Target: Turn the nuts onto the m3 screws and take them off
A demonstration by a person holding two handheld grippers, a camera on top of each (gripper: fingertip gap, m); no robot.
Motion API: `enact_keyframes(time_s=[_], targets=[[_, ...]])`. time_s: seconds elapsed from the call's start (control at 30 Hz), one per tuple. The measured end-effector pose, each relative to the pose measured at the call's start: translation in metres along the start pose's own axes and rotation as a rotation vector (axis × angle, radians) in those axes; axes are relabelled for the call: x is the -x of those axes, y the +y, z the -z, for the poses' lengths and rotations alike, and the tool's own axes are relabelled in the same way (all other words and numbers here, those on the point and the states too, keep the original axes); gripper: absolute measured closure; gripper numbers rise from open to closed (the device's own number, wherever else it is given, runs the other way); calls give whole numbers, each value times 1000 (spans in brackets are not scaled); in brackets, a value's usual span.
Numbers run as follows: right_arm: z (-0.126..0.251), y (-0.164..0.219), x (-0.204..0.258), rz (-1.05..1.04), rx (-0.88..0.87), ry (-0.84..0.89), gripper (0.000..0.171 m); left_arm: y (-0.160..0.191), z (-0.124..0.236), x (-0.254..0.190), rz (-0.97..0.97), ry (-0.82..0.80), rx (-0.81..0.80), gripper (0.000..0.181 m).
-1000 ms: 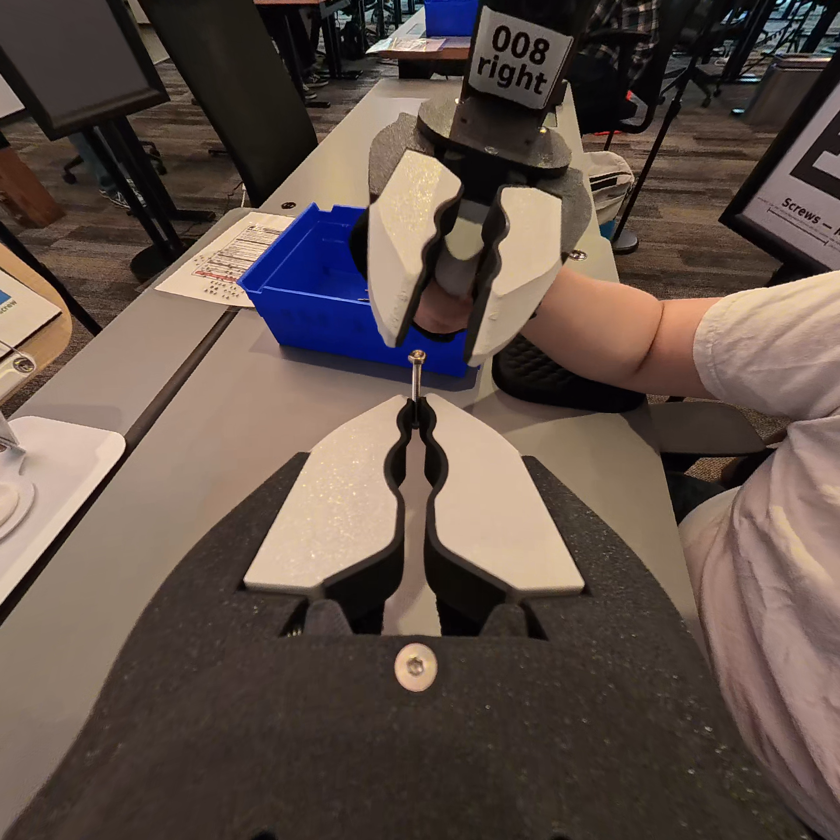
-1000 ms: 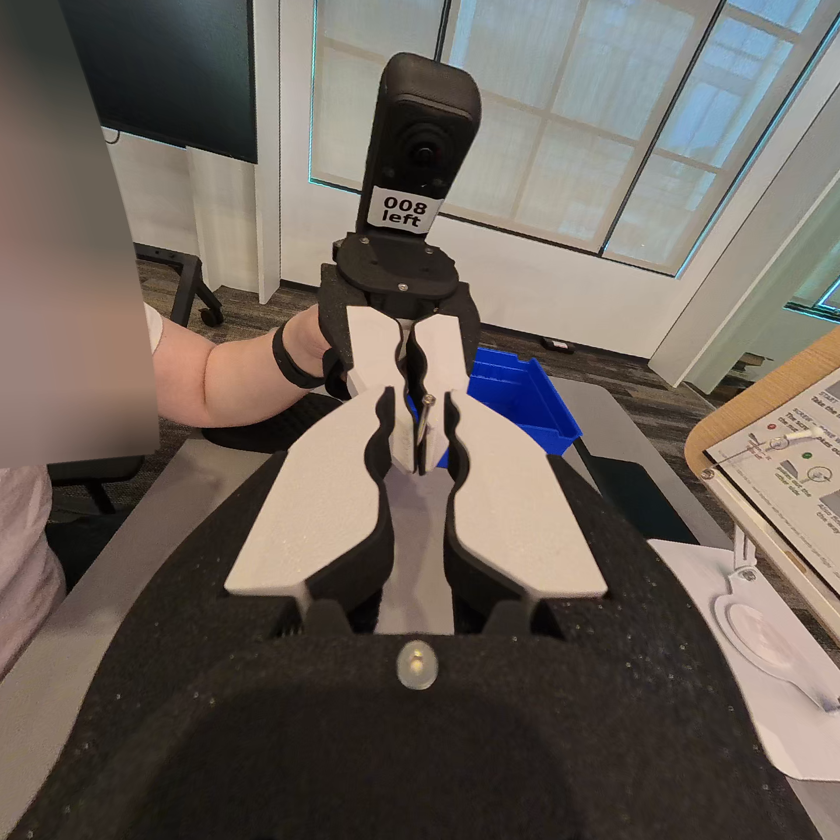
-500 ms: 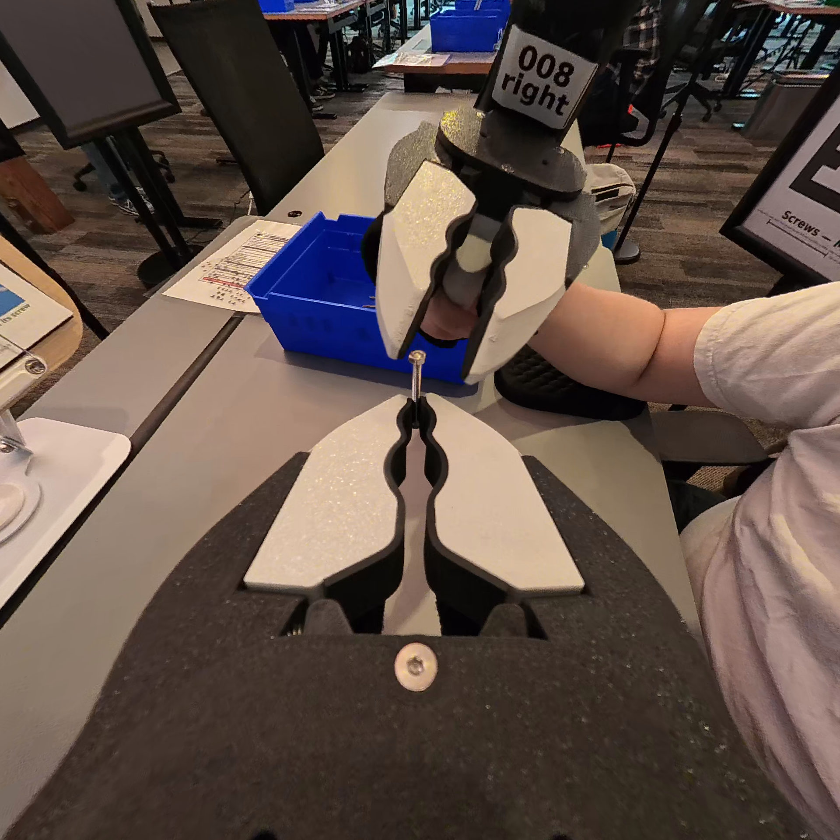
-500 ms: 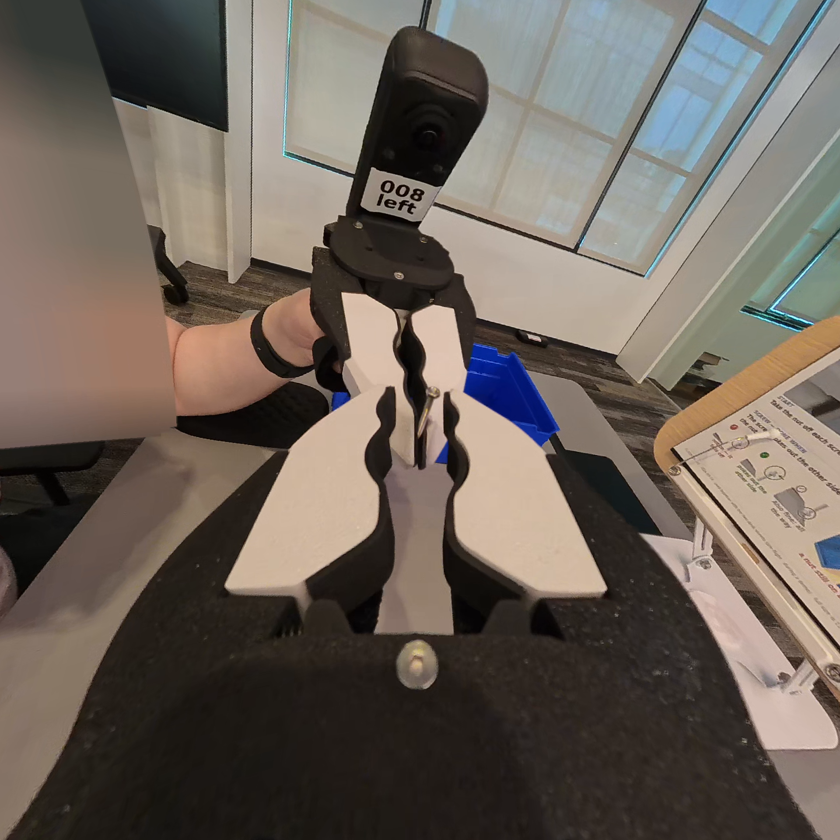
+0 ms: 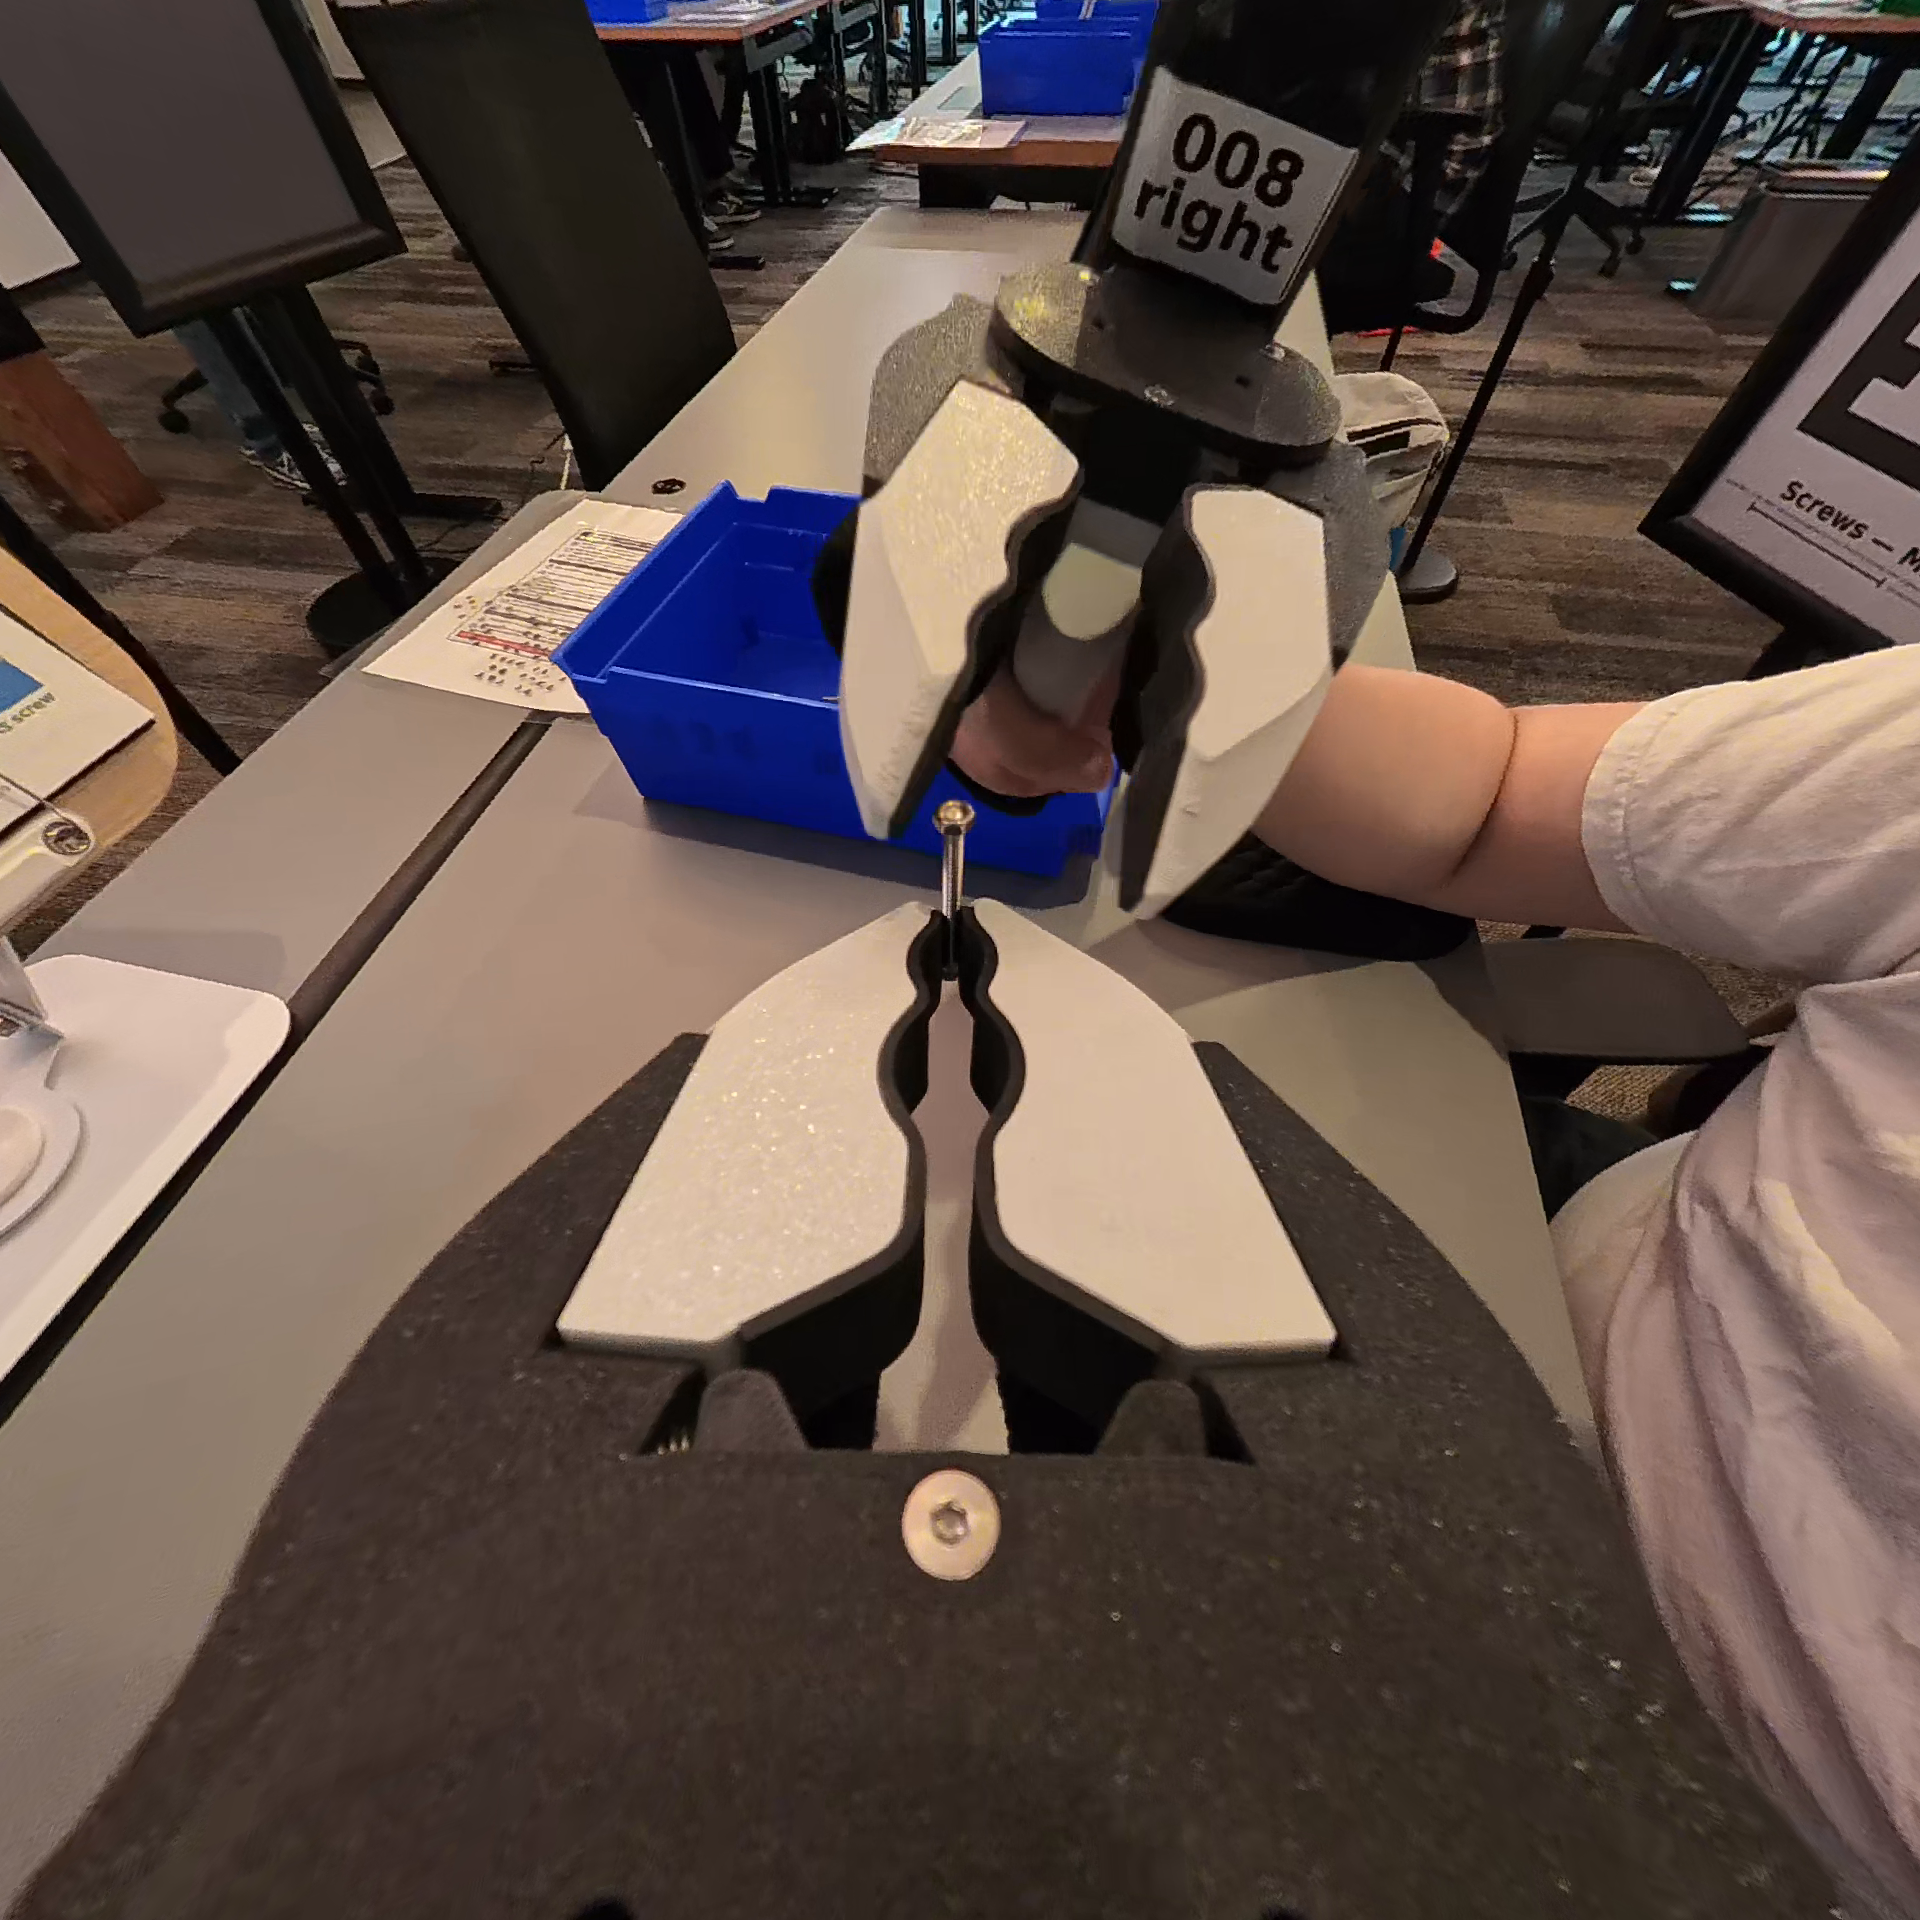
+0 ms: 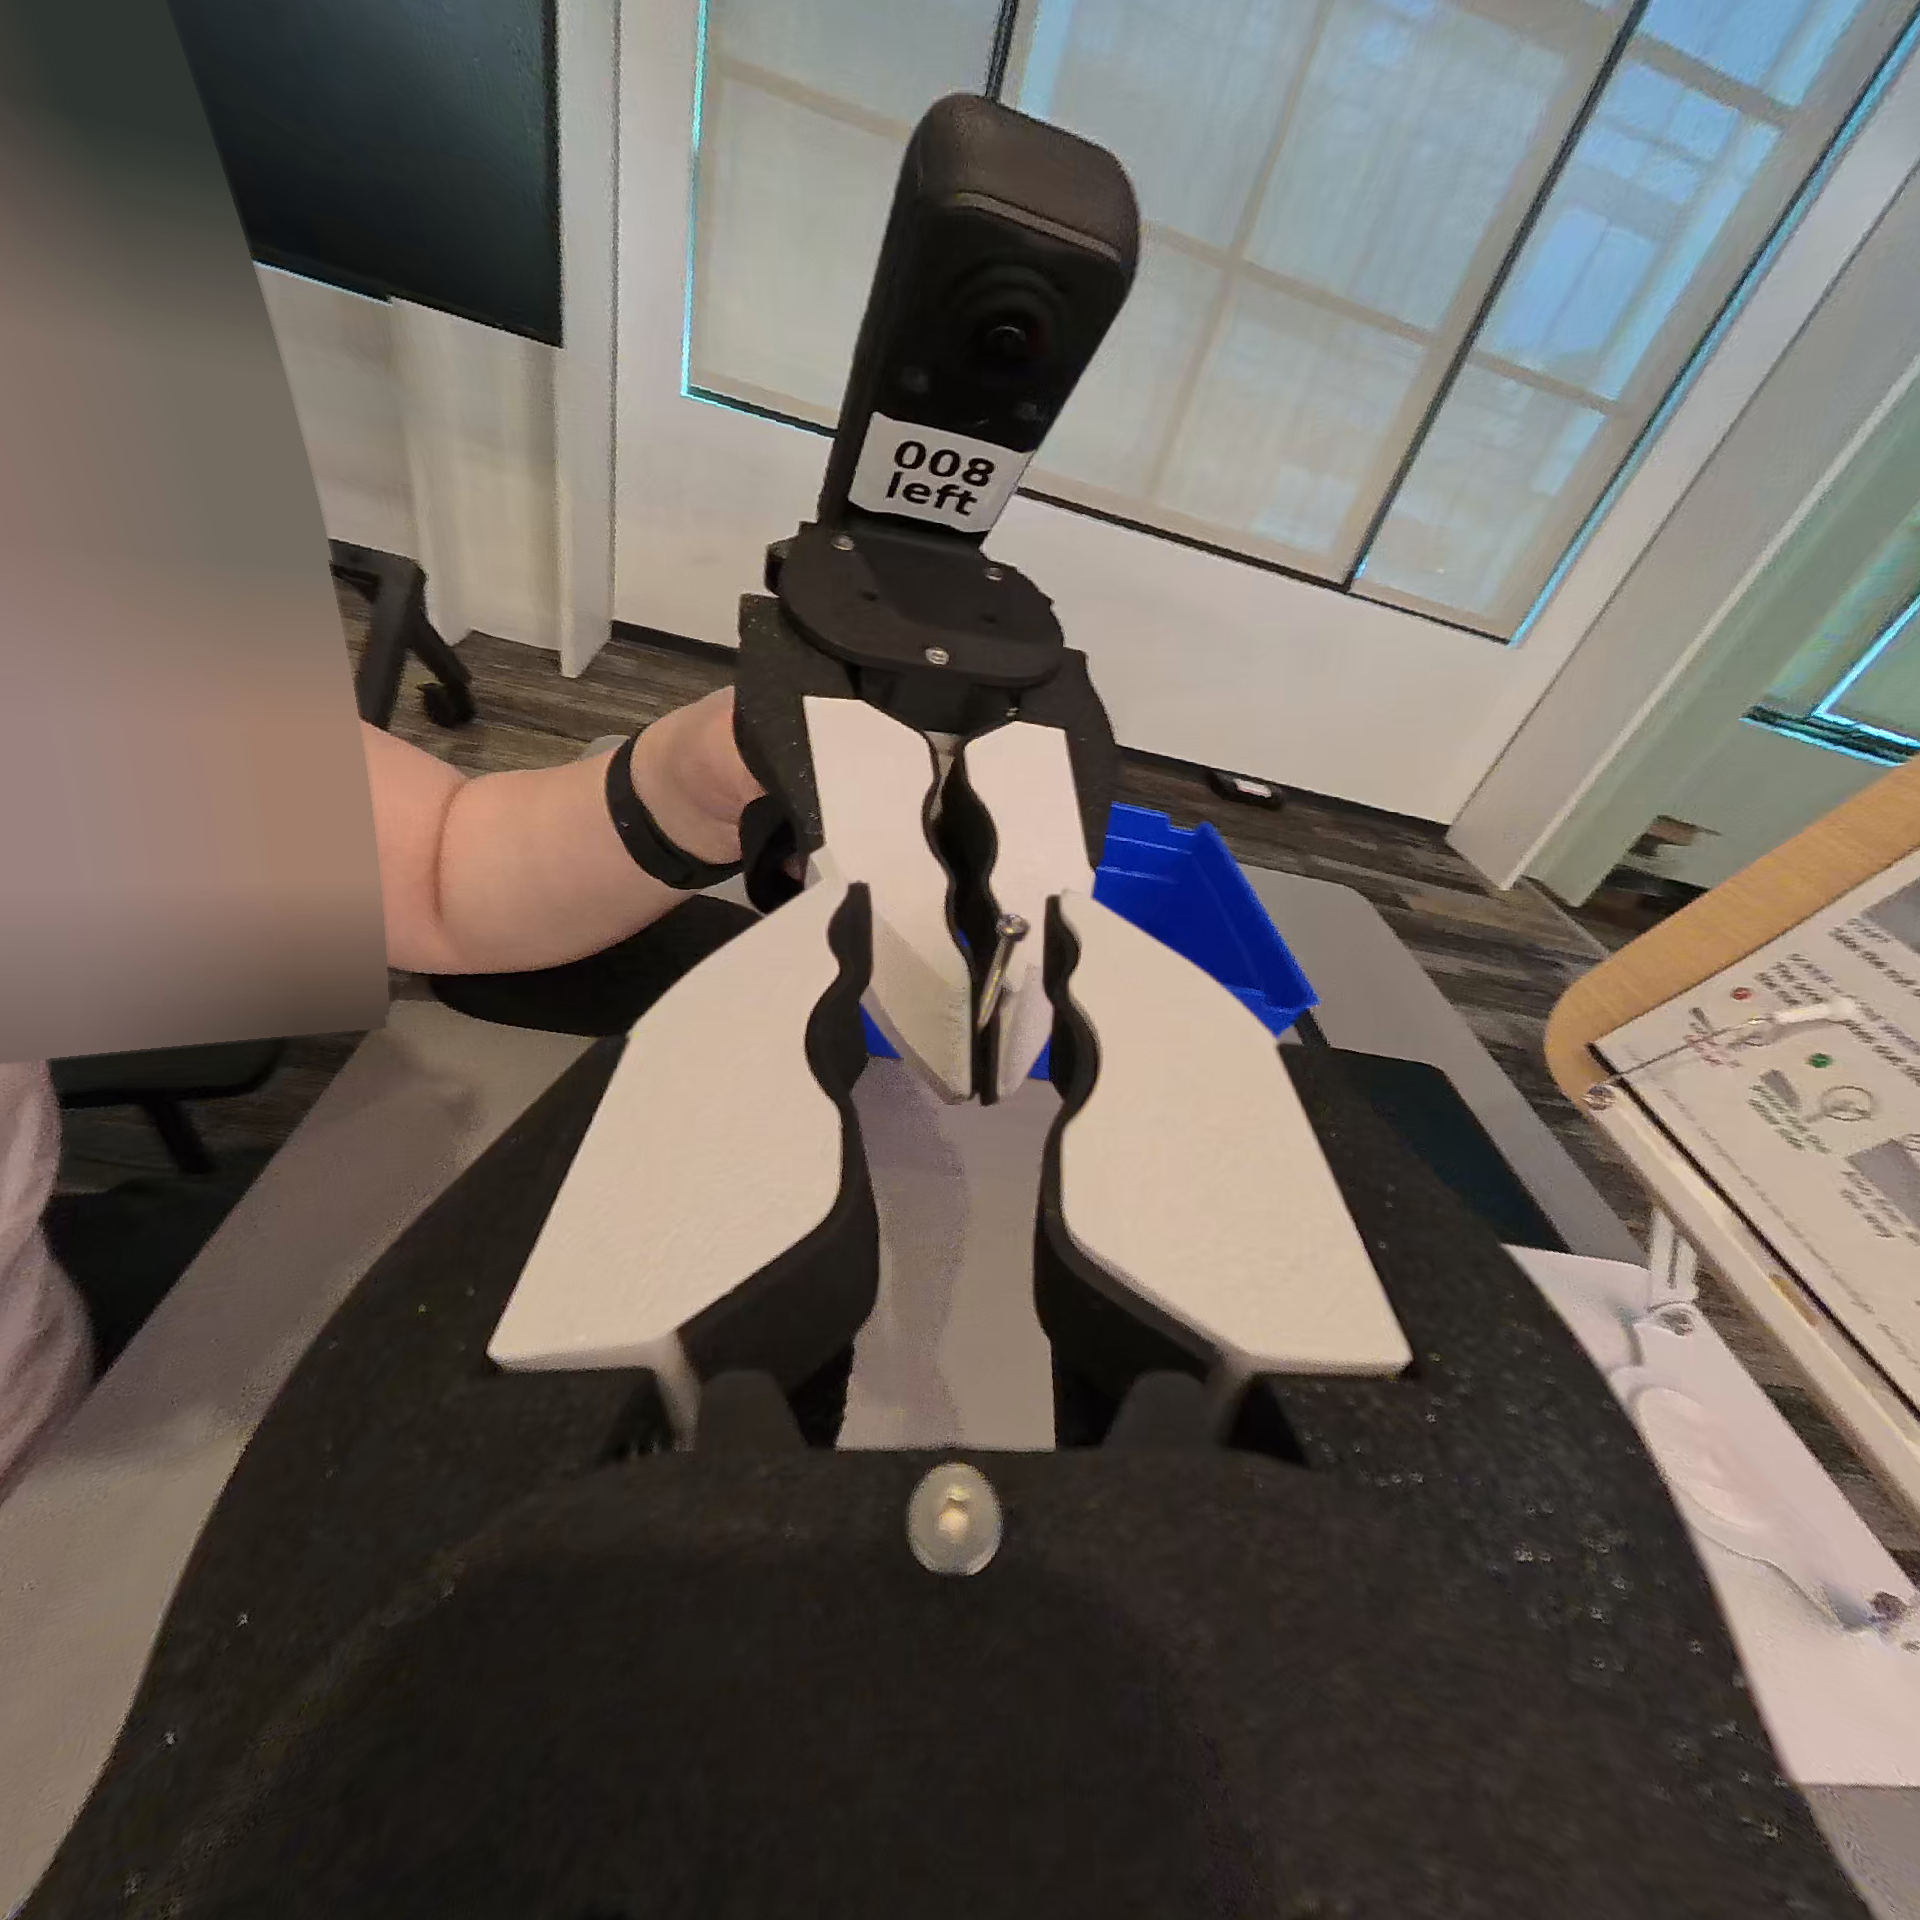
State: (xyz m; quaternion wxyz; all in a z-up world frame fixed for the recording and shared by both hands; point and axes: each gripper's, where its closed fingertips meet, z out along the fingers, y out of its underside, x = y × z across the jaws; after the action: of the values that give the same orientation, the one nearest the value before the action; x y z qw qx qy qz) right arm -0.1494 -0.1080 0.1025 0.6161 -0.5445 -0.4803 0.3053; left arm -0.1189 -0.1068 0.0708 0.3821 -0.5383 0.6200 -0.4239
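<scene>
left gripper [image 5: 951,920], tips pinched on the lower shank of an upright m3 screw [image 5: 950,860] above the grey table [image 5: 540,997] near the blue bin [image 5: 727,665]; right gripper [image 6: 951,925], jaws apart and empty, brackets its head, no nut visible; next, probably fetching a nut.

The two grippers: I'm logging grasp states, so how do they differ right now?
The left gripper is shut on the screw; the right gripper is open and holds nothing. The left gripper's tips pinch the screw's lower end, head up; the right gripper's fingers flank the screw without touching it. Both share white fingers and black bodies.
</scene>
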Motion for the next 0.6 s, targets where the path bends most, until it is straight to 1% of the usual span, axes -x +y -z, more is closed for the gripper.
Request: enact_keyframes(time_s=[0.1, 0.17, 0.23, 0.37, 0.47, 0.53, 0.6], targets=[[2, 1, -2, 28, 17, 13, 140, -3, 4, 5, 20, -13, -21, 180], [6, -4, 1, 37, 0, -2, 144, -3, 7, 8, 33, -17, -22, 180], [7, -7, -1, 31, -19, 13, 145, -3, 7, 7, 34, -9, -23, 180], [0, -2, -3, 24, -13, 28, 127, -2, 2, 1, 14, 3, -12, 180], [-4, 2, 4, 21, 21, -10, 126, -3, 2, 4, 17, -13, -20, 180], [-2, -1, 3, 36, 14, 5, 123, -6, 6, 8, 43, -24, -46, 180], [2, -4, 4, 28, 8, -9, 125, -7, 10, 13, 65, -36, -56, 180]])
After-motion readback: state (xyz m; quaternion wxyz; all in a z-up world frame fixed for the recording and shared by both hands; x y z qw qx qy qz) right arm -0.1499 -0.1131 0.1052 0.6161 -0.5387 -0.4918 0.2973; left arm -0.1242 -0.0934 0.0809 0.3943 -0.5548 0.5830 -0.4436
